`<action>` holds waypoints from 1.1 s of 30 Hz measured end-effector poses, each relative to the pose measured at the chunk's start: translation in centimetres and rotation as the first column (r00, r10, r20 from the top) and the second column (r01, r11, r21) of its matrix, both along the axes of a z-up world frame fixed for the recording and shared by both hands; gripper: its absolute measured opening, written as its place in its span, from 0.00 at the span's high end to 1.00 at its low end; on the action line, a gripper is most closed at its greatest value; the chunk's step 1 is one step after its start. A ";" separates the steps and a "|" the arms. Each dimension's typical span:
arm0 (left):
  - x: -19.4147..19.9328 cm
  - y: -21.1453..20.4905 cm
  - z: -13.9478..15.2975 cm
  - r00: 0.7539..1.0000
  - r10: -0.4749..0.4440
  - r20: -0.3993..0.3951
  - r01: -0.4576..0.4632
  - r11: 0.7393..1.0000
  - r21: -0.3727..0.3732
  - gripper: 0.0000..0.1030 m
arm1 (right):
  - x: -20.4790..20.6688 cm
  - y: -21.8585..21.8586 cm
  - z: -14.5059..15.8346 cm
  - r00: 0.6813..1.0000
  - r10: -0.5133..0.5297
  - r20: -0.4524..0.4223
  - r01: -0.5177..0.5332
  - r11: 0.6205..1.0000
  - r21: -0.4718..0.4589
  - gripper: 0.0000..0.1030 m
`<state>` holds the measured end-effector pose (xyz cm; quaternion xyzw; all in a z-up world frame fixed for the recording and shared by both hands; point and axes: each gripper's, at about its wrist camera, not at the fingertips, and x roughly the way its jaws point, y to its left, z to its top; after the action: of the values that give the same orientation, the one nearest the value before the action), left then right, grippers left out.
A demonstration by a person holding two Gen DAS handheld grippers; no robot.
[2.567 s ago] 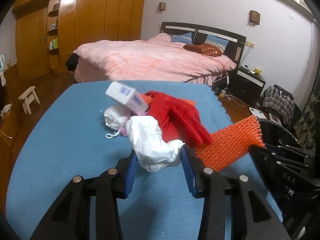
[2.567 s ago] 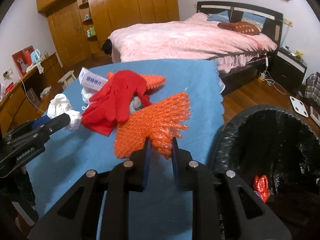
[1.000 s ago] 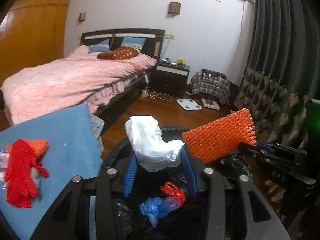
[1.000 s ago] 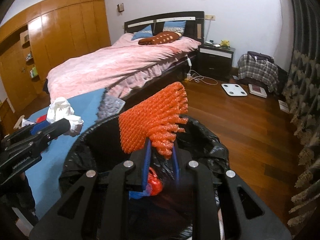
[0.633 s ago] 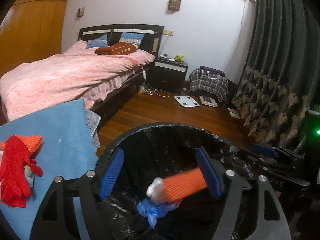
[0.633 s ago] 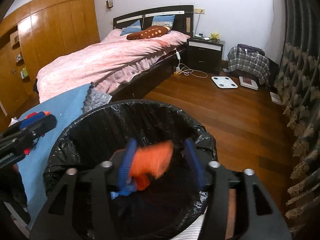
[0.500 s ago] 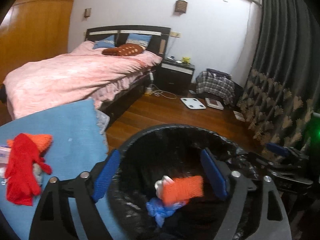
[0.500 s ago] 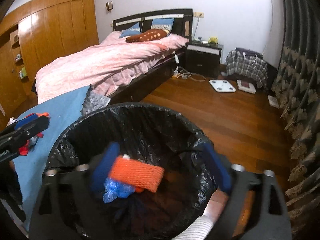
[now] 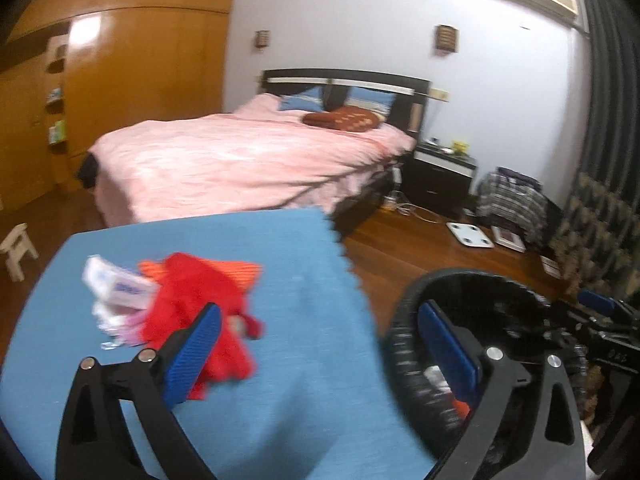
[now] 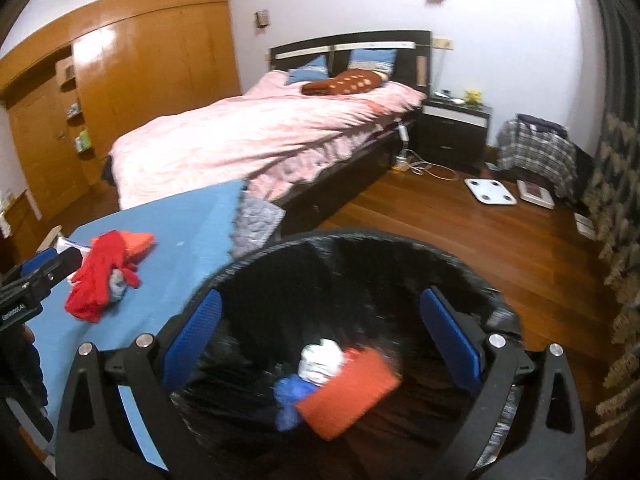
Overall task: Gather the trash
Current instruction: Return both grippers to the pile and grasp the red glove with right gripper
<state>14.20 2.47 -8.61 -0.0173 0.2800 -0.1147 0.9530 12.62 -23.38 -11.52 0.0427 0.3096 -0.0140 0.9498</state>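
Note:
A bin lined with a black bag (image 10: 360, 238) stands beside the blue-covered table (image 10: 180, 248). Inside it lie an orange mesh sheet (image 10: 348, 392), a white wad (image 10: 322, 358) and a blue scrap (image 10: 292, 394). My right gripper (image 10: 320, 296) hangs over the bin, its jaws opening with nothing between them. My left gripper (image 9: 318, 312) is over the table edge (image 9: 312, 380), beside the bin (image 9: 404, 320), its jaws also opening and empty. On the table sits a pile: a red glove (image 9: 192, 292), a white box (image 9: 120, 286) and orange mesh (image 9: 240, 270).
A pink bed (image 9: 240, 160) fills the space behind the table. A black nightstand (image 10: 456, 124), a white scale (image 10: 490, 192) and plaid cloth (image 10: 536, 148) are on the wooden floor at right. Dark curtains (image 10: 616, 160) line the right wall; a small stool (image 9: 16, 248) stands far left.
Both grippers opened and let go: the orange mesh and the white wad fell into the bin. The left gripper then swung left, back toward the pile on the table.

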 end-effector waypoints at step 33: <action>3.3 17.9 -6.9 0.928 0.373 -0.022 -0.371 0.927 0.063 0.10 | 13.6 23.5 -4.5 0.914 0.406 -0.013 -0.406 0.914 -0.017 0.06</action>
<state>17.55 20.33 -15.47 -0.0443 0.2906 0.0763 0.9528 26.25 0.15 -16.03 -0.0317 0.3161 0.1803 0.9309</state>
